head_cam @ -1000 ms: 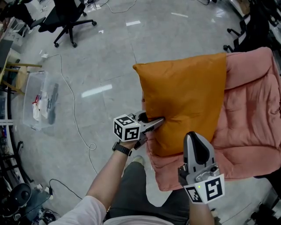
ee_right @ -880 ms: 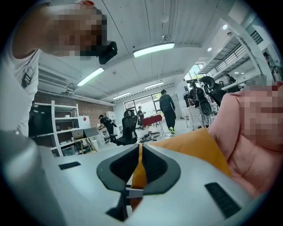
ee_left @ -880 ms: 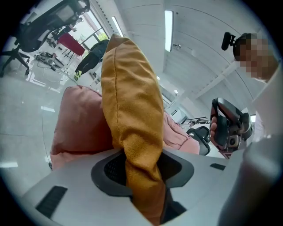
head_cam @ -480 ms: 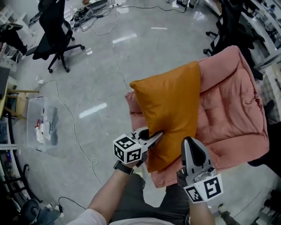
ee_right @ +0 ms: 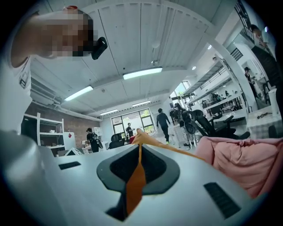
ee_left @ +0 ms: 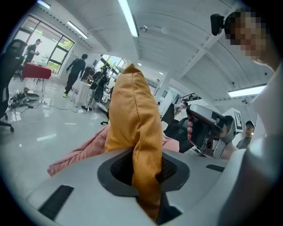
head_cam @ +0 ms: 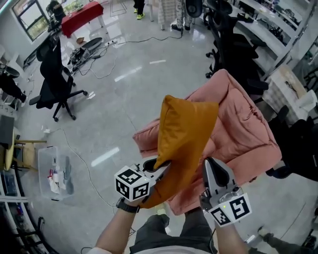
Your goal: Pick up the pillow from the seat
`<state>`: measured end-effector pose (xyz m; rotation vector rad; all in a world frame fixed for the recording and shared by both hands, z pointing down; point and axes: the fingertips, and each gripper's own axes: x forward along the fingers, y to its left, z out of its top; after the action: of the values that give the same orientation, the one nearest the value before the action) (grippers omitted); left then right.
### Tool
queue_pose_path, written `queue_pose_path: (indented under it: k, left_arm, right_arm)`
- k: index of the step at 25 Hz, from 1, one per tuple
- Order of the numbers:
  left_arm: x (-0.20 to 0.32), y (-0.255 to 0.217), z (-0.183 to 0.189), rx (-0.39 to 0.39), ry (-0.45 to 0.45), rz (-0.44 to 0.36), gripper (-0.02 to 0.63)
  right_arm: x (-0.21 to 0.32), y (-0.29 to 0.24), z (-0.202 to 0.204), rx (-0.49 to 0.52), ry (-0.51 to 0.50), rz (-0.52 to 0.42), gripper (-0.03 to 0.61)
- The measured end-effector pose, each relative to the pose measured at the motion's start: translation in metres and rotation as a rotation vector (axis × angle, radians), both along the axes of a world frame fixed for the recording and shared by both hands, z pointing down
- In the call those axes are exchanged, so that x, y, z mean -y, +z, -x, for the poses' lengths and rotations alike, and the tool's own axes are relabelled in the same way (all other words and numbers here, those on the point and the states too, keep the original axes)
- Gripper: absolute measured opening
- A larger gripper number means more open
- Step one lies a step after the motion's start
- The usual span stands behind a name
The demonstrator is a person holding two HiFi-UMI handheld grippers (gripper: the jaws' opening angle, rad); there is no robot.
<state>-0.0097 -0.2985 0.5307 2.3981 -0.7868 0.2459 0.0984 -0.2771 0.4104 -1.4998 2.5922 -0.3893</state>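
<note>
The orange pillow (head_cam: 184,134) hangs lifted above the pink padded seat (head_cam: 248,134), its long side upright. My left gripper (head_cam: 160,171) grips its lower left edge. In the left gripper view the jaws are still closing, and the pads of that gripper (ee_left: 143,170) squeeze a thick fold of the pillow (ee_left: 130,106). My right gripper (head_cam: 212,167) is at the pillow's lower right side. In the right gripper view, that gripper (ee_right: 138,170) is shut on a thin strip of the pillow's orange fabric (ee_right: 135,187).
A black office chair (head_cam: 57,79) and a clear plastic bin (head_cam: 53,173) stand on the glossy floor to the left, with cables trailing between them. More black chairs (head_cam: 233,44) and desks crowd behind the seat. A red table (head_cam: 82,15) is far back. People walk in the distance.
The pillow has come up off the seat and swung from lying flat to hanging upright between both grippers. The left jaws have closed in on its edge. The head view has tilted up.
</note>
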Motion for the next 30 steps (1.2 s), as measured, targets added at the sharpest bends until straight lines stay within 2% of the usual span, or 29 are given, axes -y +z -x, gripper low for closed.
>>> queue_pose_path:
  k: [8,18,25,30]
  left_arm:
    - [-0.021,-0.110,-0.001,-0.005,-0.036,-0.039,0.097]
    - [-0.042,-0.250,0.014,-0.033,-0.101,-0.170,0.101]
    - [-0.053,-0.301,0.031,-0.044,-0.154,-0.253,0.103]
    - [-0.056,-0.305,0.040,-0.038,-0.185,-0.256,0.103]
  right_arm:
    - [-0.014,-0.083,-0.018,-0.006,0.034,-0.049,0.018]
    - [-0.031,-0.181,-0.023,-0.035,0.041,-0.139,0.020]
    - [-0.034,-0.219,-0.014,-0.059,0.020,-0.173,0.018]
    - [-0.031,-0.218,-0.008,-0.069,0.009,-0.140,0.018]
